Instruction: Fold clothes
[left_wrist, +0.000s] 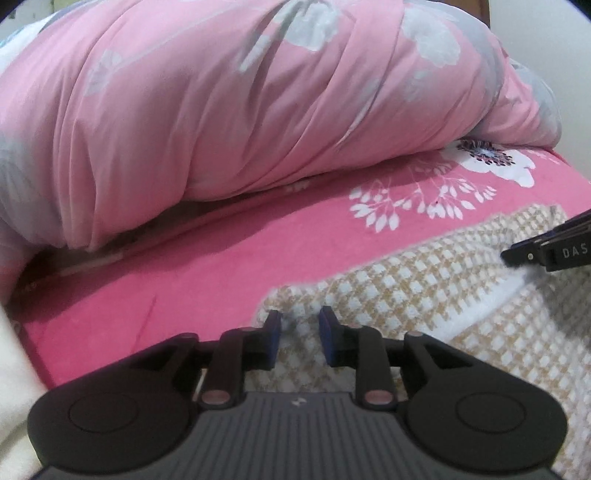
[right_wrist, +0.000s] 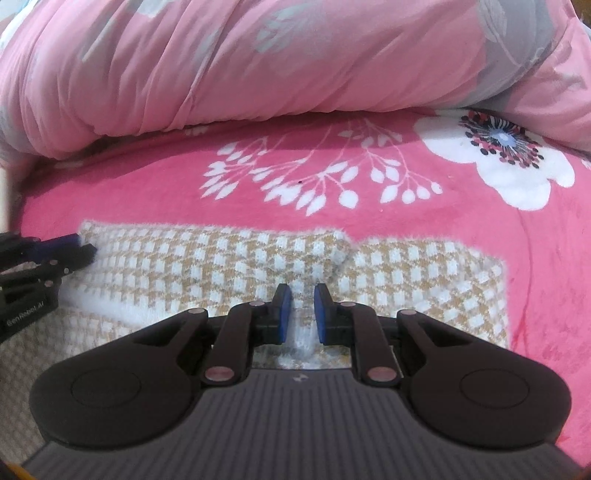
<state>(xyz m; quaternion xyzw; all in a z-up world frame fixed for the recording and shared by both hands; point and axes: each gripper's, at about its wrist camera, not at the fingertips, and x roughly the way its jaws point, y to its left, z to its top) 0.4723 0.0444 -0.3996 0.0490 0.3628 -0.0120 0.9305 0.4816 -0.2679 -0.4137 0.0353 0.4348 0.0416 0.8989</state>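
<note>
A: Left wrist view — the left gripper (left_wrist: 300, 339) hangs over the corner of the checked knit garment (left_wrist: 424, 295) on the pink bedsheet (left_wrist: 184, 266), jaws parted, gripping nothing. That corner could slump back.

B: Right wrist view — the right gripper (right_wrist: 303, 312) is clenched on a white fold of the garment. Pull alone and the fold skews.

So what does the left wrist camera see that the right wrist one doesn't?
Only the left wrist view: the near left corner of the checked knit garment, a white cloth at the picture's left edge, and the left hand-held gripper from behind. Only the right wrist view: the garment's right end, a bump in its far edge, and the right hand-held gripper from behind. Both: the garment, the pink floral sheet and the bunched pink duvet.
</note>
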